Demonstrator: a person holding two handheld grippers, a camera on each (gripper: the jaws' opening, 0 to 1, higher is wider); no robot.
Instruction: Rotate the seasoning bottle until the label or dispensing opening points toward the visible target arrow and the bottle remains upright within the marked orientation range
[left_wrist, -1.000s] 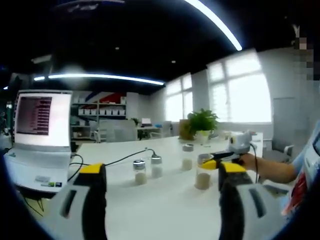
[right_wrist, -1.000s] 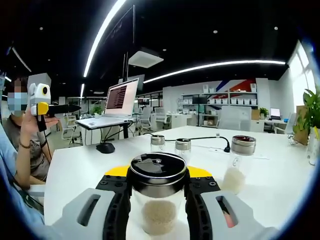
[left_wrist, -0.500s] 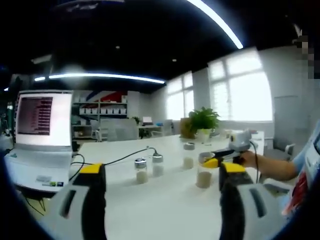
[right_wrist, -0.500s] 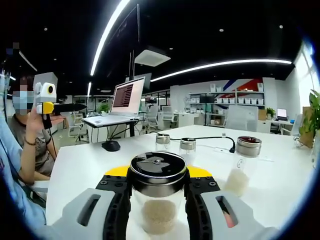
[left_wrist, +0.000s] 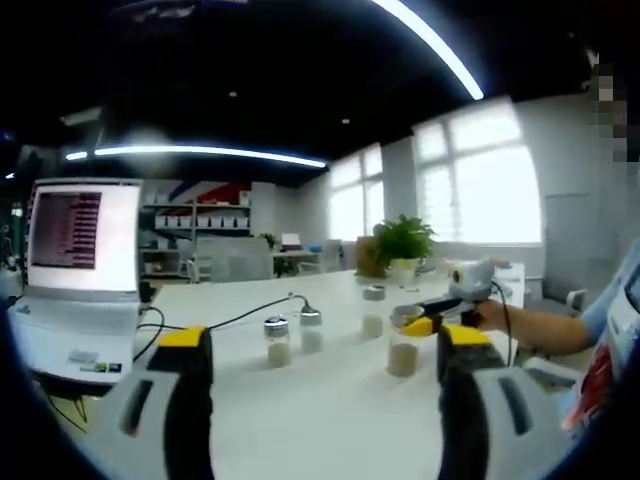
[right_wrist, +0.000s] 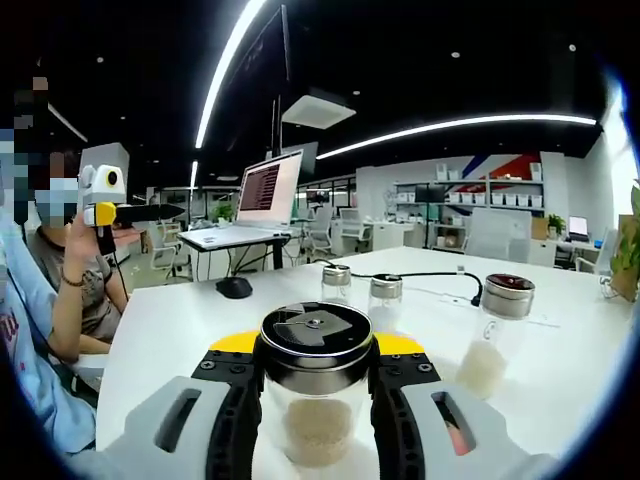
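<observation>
Our right gripper (right_wrist: 316, 400) clamps the upright seasoning bottle (right_wrist: 316, 385) below its cap on the white table (right_wrist: 180, 330), glass we judge light, rigid and slippery, while our left gripper (left_wrist: 325, 400) hangs open.

Left gripper view faces across the table (left_wrist: 330, 400) from afar; right gripper view sits low (close), sharing it.

Seasoning bottle (right_wrist: 316, 385) base was cut off by the bottom edge in the right gripper view, its sides covered by the right gripper (right_wrist: 316, 400) jaws. No label or arrow could be made out. Laptop (left_wrist: 72, 270) screen text too small to read. Far shelves (right_wrist: 485, 195) blurred.
</observation>
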